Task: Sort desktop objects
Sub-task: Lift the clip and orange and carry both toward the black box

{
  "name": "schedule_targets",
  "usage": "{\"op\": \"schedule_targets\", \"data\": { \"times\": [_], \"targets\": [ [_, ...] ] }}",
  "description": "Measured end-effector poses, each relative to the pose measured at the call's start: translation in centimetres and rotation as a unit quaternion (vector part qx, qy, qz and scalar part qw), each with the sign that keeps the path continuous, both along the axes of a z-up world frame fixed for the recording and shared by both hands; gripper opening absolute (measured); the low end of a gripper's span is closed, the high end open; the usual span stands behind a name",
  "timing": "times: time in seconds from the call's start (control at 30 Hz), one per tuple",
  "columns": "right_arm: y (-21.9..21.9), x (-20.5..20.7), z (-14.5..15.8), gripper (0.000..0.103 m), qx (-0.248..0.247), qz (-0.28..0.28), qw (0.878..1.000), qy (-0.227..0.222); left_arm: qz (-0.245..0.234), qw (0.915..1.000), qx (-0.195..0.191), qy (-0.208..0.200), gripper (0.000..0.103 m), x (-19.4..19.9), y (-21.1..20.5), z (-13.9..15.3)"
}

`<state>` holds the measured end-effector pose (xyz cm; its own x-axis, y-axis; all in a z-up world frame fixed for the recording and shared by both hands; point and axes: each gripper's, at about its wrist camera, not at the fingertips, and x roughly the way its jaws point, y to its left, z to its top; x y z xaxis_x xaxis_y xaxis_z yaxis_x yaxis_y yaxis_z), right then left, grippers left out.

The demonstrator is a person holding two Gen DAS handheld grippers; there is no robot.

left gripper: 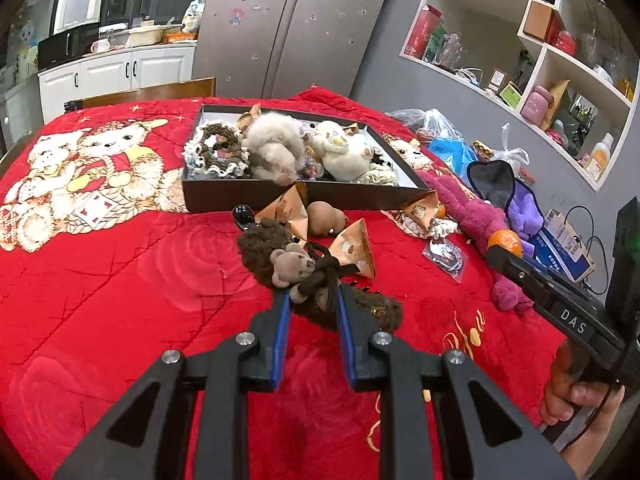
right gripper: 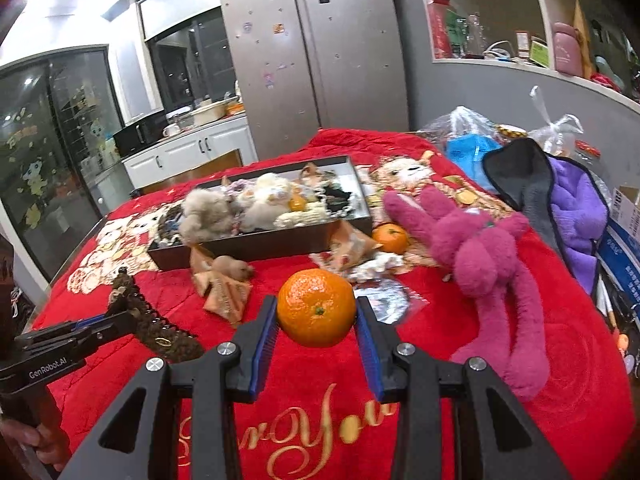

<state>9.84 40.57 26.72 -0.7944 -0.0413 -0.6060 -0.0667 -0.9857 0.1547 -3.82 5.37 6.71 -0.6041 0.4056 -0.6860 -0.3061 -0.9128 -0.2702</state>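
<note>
Two claws: left (left gripper: pixel 312 294) grips one bear clip (left gripper: pixel 294 270), right (right gripper: pixel 316 316) one orange (right gripper: pixel 316 306)

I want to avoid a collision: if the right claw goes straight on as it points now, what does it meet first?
Probably the clear plastic packet on the red blanket, just beyond the orange it holds; depth is uncertain.

"DAS" stands on the right gripper (left gripper: pixel 505 249), "GenRobot.AI" on the left gripper (right gripper: pixel 120 320), "You" on the red blanket (right gripper: pixel 560 400).
</note>
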Motion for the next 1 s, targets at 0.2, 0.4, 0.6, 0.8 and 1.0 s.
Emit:
{"op": "schedule_targets", "data": {
  "times": [0.2, 0.4, 0.6, 0.8, 1.0],
  "targets": [
    [-1.6, -0.1, 0.2, 0.038, 0.000, 0.020, 1.000, 0.001, 0.002, 1.0000, -0.002, 0.005, 0.023, 0.4, -0.6, 0.6],
    [-2.4, -0.3, 0.4, 0.038, 0.001, 0.032, 0.999, 0.000, 0.001, 1.0000, -0.003, 0.009, 0.023, 0.3, -0.7, 1.2],
    [-3.1, -1.2, 1.1, 0.038, -0.002, 0.046, 0.999, 0.001, -0.004, 0.9998, -0.009, 0.017, 0.023, -0.7, -0.6, 2.7],
    [-4.1, -3.5, 2.9, 0.038, -0.008, 0.068, 0.998, 0.008, -0.005, 0.9989, -0.028, 0.039, 0.023, -2.6, 0.1, 5.5],
    [-5.9, -6.2, 5.2, 0.038, 0.001, 0.099, 0.995, 0.014, -0.008, 0.9978, -0.037, 0.054, 0.023, -4.8, 0.8, 8.1]
  ]
}}
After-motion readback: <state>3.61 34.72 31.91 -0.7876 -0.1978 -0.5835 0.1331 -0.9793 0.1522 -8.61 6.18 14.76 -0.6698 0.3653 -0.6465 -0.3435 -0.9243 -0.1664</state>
